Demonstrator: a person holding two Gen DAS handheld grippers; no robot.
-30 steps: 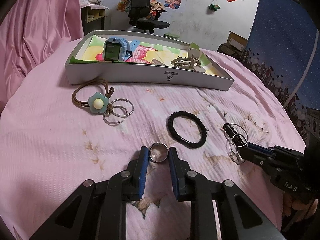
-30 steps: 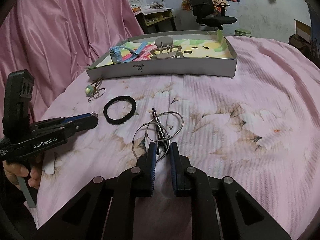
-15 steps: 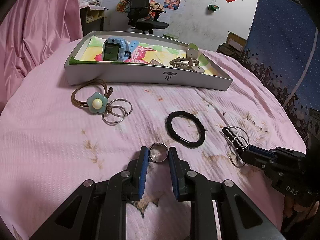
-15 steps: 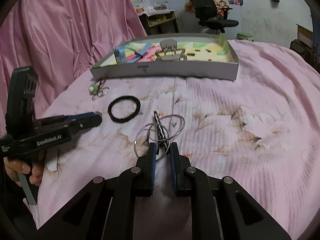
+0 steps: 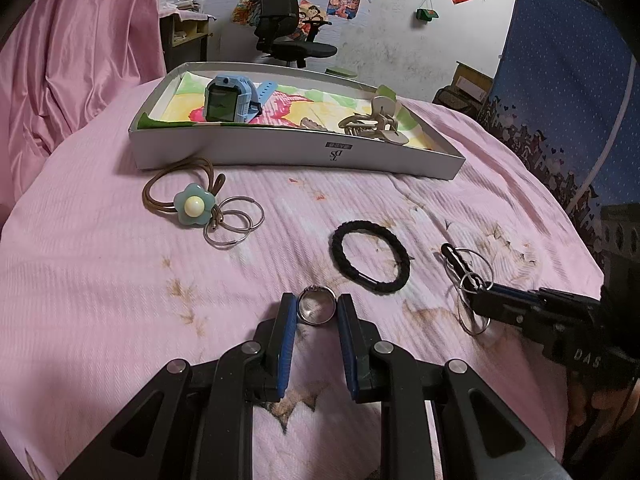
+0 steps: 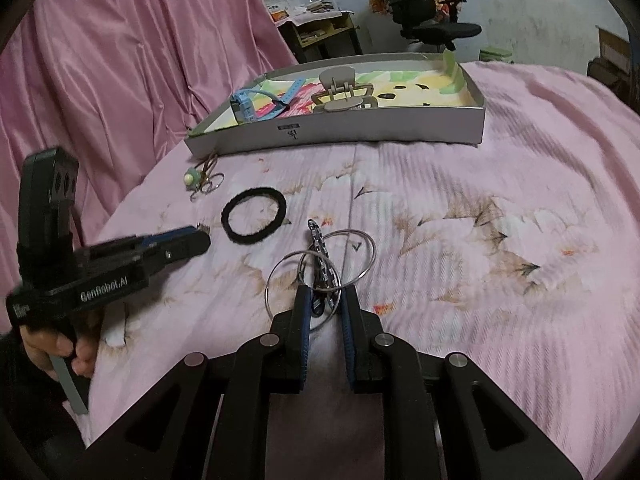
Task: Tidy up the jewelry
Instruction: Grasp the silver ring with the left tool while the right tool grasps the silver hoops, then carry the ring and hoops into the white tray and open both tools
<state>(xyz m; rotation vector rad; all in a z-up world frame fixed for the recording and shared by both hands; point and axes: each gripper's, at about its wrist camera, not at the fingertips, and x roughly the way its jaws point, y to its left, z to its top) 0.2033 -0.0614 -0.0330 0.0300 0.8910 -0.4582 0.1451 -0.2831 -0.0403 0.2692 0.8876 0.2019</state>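
On the pink ribbed bedspread (image 5: 100, 280), a brown cord hair tie with a pale blue flower charm (image 5: 194, 205) lies touching three linked silver hoops (image 5: 236, 221), just in front of the shallow grey cardboard tray (image 5: 296, 154). The tray's long axis runs left to right; inside sit a blue smartwatch (image 5: 229, 100) and a beige claw clip (image 5: 374, 122). The left gripper (image 5: 316, 310) has its jaws narrowly apart, closed against a silver band ring (image 5: 316, 306) standing on edge. Right of it lies a black braided hair loop (image 5: 370, 256). The right gripper (image 6: 325, 300) clamps a bunch of silver rings with a dark chain link (image 6: 320, 264) pointing toward the tray.
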